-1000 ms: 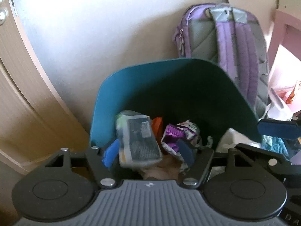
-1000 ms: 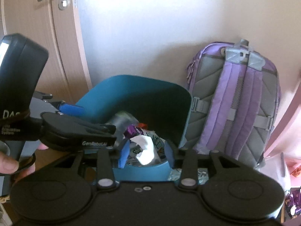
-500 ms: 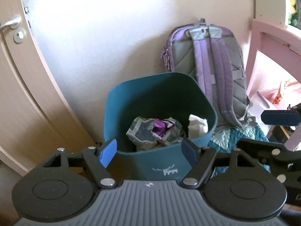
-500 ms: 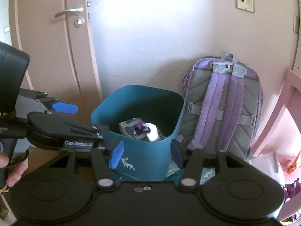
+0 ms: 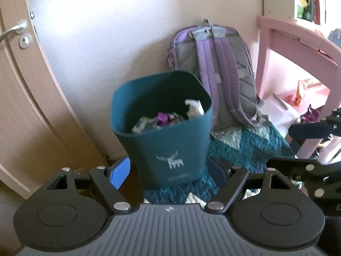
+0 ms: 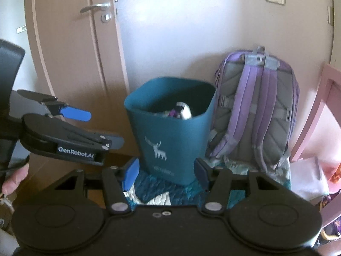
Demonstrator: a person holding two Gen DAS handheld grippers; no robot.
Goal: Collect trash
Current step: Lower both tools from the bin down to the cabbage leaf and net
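A bedroom corner, pale wall and wooden door (image 6: 70, 49) behind: a teal plastic waste bin printed with a white moose (image 5: 164, 132) stands on a teal-and-white knitted rug (image 5: 245, 145), a lilac-and-grey backpack (image 5: 217, 70) leaning just beside it. Crumpled wrappers and white paper (image 5: 168, 117) already lie inside the bin. The left gripper (image 5: 168, 170) is empty, its fingers spreading wider; the right gripper (image 6: 166, 169) is also empty, fingers apart. Both point down toward the bin, which sits ahead of and between each pair of fingers, not touching them. A purple wrapper (image 5: 312, 114) under the pink desk (image 5: 298, 42) lies off to the right, seemingly nearer the right hand's side, a likely next pickup.
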